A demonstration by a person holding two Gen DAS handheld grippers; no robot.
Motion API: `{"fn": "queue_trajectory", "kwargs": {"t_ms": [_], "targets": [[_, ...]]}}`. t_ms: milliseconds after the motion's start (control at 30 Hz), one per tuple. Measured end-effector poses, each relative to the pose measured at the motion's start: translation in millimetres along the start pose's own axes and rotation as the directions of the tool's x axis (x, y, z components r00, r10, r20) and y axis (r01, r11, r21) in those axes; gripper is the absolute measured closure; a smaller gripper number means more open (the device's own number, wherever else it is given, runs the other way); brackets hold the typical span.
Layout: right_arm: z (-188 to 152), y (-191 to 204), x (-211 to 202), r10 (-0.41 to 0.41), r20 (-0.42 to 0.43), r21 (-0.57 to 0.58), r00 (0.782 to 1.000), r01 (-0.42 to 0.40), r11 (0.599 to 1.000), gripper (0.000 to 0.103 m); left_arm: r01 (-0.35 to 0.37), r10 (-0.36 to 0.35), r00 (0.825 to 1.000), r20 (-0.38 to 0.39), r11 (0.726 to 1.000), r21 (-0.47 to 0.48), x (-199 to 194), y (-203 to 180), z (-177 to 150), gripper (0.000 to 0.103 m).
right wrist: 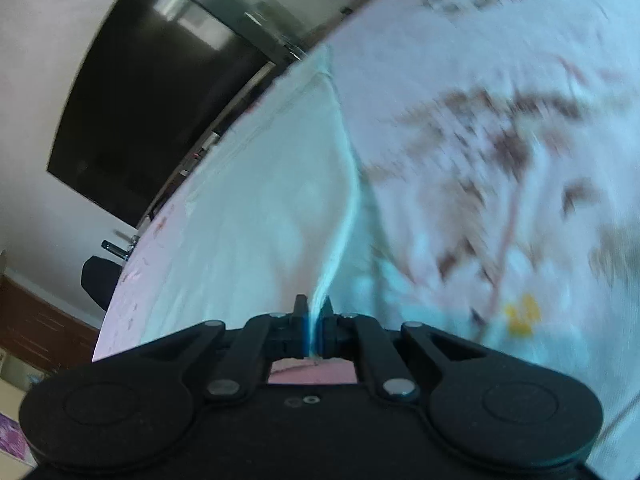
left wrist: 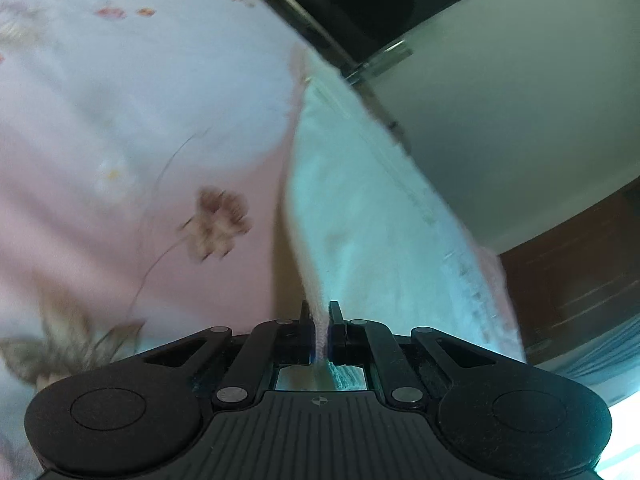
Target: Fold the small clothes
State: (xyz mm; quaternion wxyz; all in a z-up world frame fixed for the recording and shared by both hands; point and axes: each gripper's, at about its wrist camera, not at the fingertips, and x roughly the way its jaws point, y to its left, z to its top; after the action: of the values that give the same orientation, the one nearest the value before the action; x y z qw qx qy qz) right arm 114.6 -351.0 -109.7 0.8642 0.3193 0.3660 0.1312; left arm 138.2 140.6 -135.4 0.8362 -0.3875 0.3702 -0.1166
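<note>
The left tongs [left wrist: 319, 322] were clamped on a pinch of pale cloth, and the right tongs [right wrist: 315, 322] were clamped the same way on another pinch of it. From each pair a taut ridge of fabric ran forward, so the small garment [left wrist: 360, 208] looked stretched between the two hands, one edge raised while the rest draped toward the bed. It was a light, soft piece with a stitched hem down one side; which garment it was I could not make out.

Under it lay the flowered bedsheet [left wrist: 120, 128], pink and white with brown blossoms, blurred in the right wrist view. Beyond the bed's edge hung a dark television [right wrist: 152, 92] on a pale wall [left wrist: 520, 100], with brown wooden furniture [left wrist: 580, 264] lower down.

To my eye the step in hand was the start of a fold: both corners taken, the edge lifted. The next move would call for carrying that edge across evenly, both hands level and the cloth kept taut, then laying it flat on the sheet before letting go.

I saw no basket, box or other container anywhere.
</note>
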Motion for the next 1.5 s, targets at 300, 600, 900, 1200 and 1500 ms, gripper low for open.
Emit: {"fn": "queue_trajectory", "kwargs": {"t_ms": [300,600,900,1200,1500], "targets": [[71.1,50.7,7.9,0.034,0.087,-0.187,0.996,-0.017,0.982,0.098,0.059,-0.065,0.996,0.06,0.994,0.091,10.3,-46.5,80.9,0.098],[184.3,77.0,73.1,0.068,0.158,-0.211,0.985,-0.033,0.977,0.098,0.049,-0.071,0.99,0.124,0.984,0.171,84.2,-104.6,201.8,0.098],[274.1,45.8,200.1,0.065,0.093,-0.139,0.994,-0.051,0.989,0.098,-0.059,0.04,0.995,0.094,0.977,0.207,197.9,-103.6,285.9,0.098],[303.5,-10.8,312.1,0.001,0.034,-0.06,0.999,0.001,0.998,0.078,-0.141,0.123,0.985,0.12,0.978,0.152,279.1,-65.1,304.9,0.091],[303.2,-24.8,297.8,0.024,0.159,-0.129,0.987,-0.003,0.992,0.049,-0.157,0.131,0.985,0.112,0.947,0.279,304.2,-62.1,298.3,0.056]]}}
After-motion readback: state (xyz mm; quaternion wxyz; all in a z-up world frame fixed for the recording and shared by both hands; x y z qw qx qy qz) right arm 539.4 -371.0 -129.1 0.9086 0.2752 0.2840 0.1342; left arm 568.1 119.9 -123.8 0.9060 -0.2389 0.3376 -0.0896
